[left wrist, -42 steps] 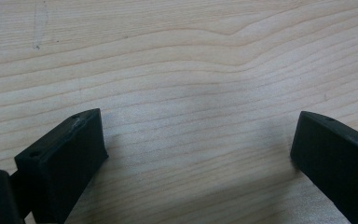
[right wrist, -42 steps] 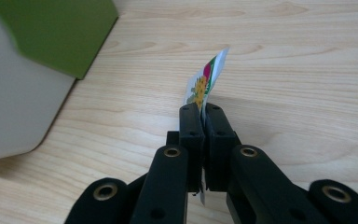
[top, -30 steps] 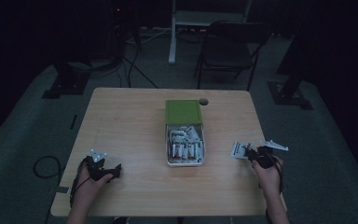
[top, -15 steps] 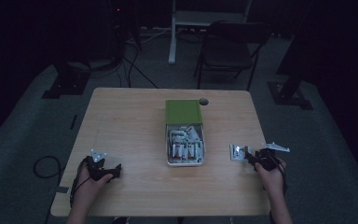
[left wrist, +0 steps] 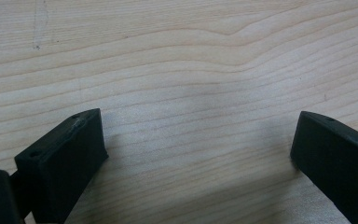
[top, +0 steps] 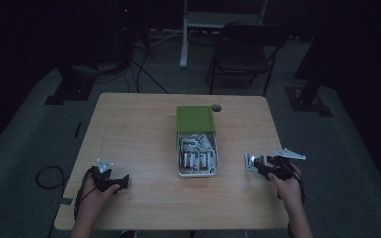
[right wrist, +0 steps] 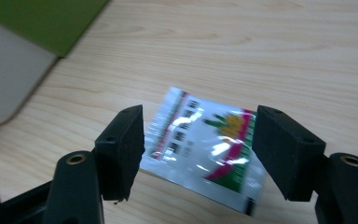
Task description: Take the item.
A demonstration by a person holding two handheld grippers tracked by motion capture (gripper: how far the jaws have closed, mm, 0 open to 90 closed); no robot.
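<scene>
My right gripper (right wrist: 198, 154), jaws just opened: foil sachet (right wrist: 205, 151) released onto the table (top: 139, 129), outside the box (top: 197, 146). My left gripper (left wrist: 198, 154): spread wide, empty, resting idle.

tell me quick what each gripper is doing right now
Left gripper: open, nothing between its jaws.
Right gripper: open, jaws just opening, the packet lies on the table between them.

Both grippers are black: left gripper (top: 110, 179), right gripper (top: 267, 165). Blocky jaws with small screw holes, brass-ringed pivots on the right. Grey three-cornered plate on each, black cables trailing, forearms bare.
</scene>
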